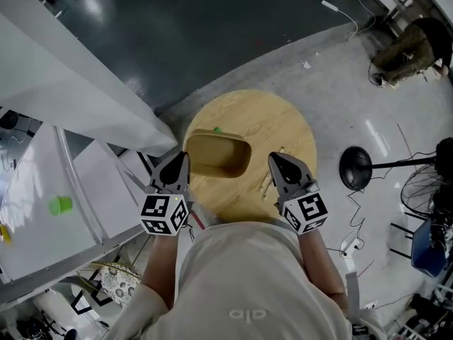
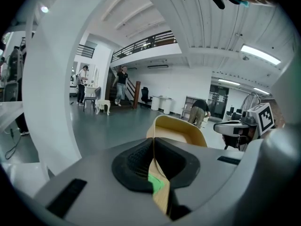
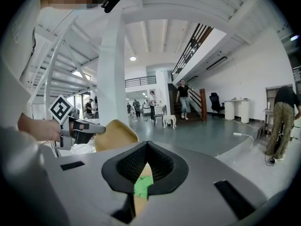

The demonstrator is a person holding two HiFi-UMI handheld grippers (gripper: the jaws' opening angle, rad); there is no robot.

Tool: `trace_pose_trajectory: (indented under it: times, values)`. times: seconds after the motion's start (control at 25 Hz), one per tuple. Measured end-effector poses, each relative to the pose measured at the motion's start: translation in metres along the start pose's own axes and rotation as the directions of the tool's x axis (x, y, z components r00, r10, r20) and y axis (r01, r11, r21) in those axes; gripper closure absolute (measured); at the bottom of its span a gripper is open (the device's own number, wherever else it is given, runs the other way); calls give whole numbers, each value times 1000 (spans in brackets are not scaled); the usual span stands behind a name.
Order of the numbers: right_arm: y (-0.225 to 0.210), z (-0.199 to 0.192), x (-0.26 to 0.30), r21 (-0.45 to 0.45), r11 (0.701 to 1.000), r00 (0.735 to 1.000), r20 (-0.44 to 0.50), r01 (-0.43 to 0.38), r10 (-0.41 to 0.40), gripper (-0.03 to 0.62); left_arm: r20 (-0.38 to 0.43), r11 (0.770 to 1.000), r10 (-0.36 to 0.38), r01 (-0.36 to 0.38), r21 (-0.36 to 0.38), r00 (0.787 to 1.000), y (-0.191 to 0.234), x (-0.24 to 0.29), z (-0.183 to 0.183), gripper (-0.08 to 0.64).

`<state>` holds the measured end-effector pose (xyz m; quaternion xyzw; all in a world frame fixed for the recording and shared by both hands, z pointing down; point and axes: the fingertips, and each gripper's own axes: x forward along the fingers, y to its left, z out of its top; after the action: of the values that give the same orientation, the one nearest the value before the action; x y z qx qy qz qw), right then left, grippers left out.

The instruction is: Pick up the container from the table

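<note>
item: tan open-topped container (image 1: 219, 154), shallow, with rounded corners. place: over the near-left part of the round wooden worktop (image 1: 287, 129), its left end reaching the worktop's left edge.

holder: left gripper (image 1: 181, 163). the jaws are nearly closed, pinching the container's thin side wall, which runs up between the black pads in the left gripper view. the rest of the container stands out beyond the jaw tips, open side up and roughly level.

second tool: right gripper (image 1: 276, 161), over the near-right part of the worktop, well apart from the container. its jaws meet at the tips and no object can be made out in their grip. the tan seen in the gap lower down cannot be identified.

also on the worktop: a small green scrap (image 1: 216, 129) just beyond the container, and a few thin sticks (image 1: 272, 178) beside the right gripper.

status: the grasp is made. the container looks raised clear of the worktop, since neither gripper view shows any surface under it, though the gap itself is not visible. judged largely done. what remains, at most, is to carry the lift higher and keep it steady.
</note>
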<state>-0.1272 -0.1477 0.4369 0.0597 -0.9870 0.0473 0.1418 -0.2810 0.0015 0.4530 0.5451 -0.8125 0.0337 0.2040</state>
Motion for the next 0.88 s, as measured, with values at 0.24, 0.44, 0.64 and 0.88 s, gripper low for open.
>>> trace_pose_trajectory:
  times: [0.24,0.44,0.64,0.88]
  values:
    - [-6,2,-11,-10,1000,1000,21,14,-14,569,5,1000,-11,11,9,1000,-8,4,4,531]
    - [-15,2,-21,-6,999,999,25,40,-40,569,15,1000,-27,27,14,1000,-16,10,11,531]
    - [-22,2,-30,-7,998,998,25,57,-57,569,16,999,-36,36,14,999,-23,14,14,531]
    - [-27,-1,-34,1,997,997,23,74,-74,569,12,999,-42,42,10,999,-26,19,14,531]
